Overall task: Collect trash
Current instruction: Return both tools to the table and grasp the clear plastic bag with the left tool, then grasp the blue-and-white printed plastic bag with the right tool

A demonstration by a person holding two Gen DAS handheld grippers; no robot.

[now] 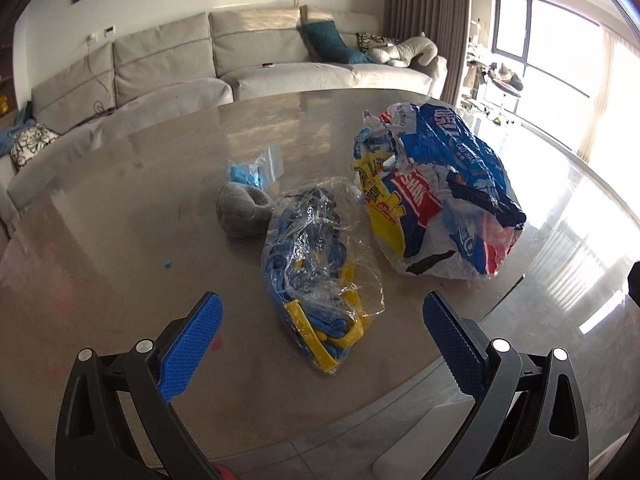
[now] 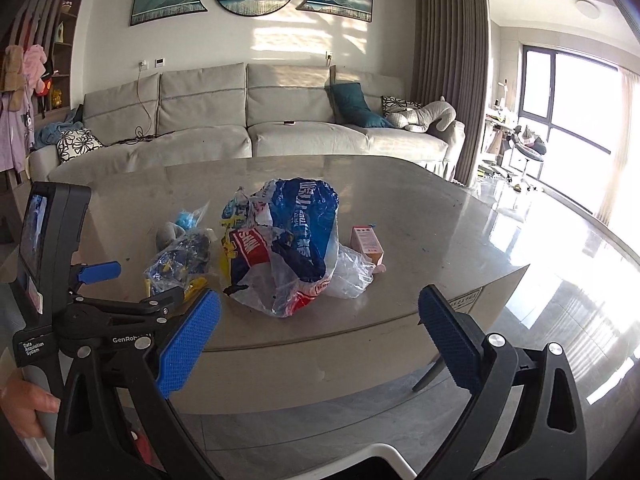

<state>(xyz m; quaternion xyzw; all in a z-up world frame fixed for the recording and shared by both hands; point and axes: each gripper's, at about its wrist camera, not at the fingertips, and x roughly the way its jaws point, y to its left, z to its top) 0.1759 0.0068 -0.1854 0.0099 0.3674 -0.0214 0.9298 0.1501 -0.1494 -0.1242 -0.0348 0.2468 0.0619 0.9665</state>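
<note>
Sofa [image 2: 280, 120] along far wall. Table [image 1: 120, 208] in front of it, glossy top. Printed bag [image 1: 436, 196], blue, red and yellow, crumpled, right of centre on the table. Clear bag [image 1: 320, 276] of blue and yellow pieces just left of it, nearer the edge. Grey pouch [image 1: 240, 212] behind that; small zip bag [image 1: 256, 170] farther back. Pink box [image 2: 366, 242] right of printed bag. Left gripper [image 1: 322, 312] fingers wide apart over clear bag, holding nothing. Right gripper [image 2: 320, 312] likewise spread, short of the table's near edge.
</note>
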